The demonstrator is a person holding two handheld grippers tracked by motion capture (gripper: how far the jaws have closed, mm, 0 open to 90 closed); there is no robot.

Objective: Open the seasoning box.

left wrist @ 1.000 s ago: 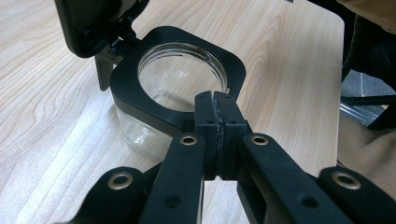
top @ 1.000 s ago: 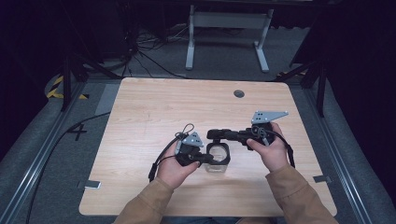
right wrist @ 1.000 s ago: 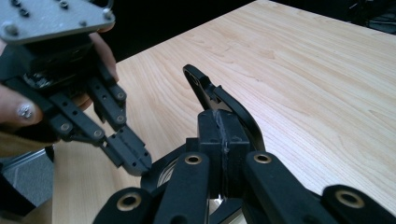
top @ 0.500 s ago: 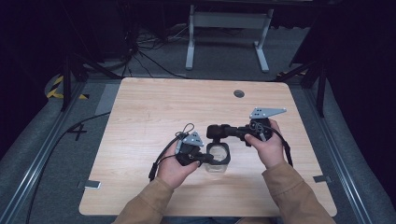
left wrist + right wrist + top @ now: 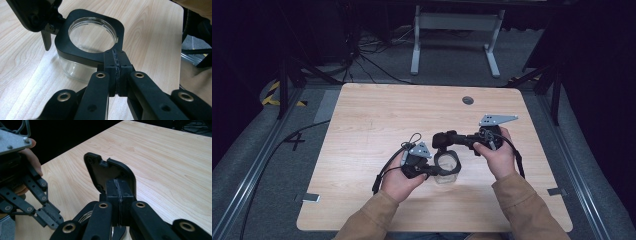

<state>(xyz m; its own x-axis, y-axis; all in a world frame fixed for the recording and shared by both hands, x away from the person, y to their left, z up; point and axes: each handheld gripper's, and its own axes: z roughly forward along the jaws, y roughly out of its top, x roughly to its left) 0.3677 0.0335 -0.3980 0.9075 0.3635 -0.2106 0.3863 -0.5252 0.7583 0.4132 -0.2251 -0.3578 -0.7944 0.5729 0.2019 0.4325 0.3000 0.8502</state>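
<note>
My left gripper (image 5: 117,67) stays clamped on the jar's (image 5: 445,169) black collar near the table's (image 5: 377,115) front edge, while my right gripper (image 5: 118,192), pinching the hinged lid (image 5: 110,173), has swung it up, so the jar now stands open.

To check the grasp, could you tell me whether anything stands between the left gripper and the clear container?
Nothing visible: the left gripper is shut on the black collar of the container; the right gripper holds the black lid raised.
</note>
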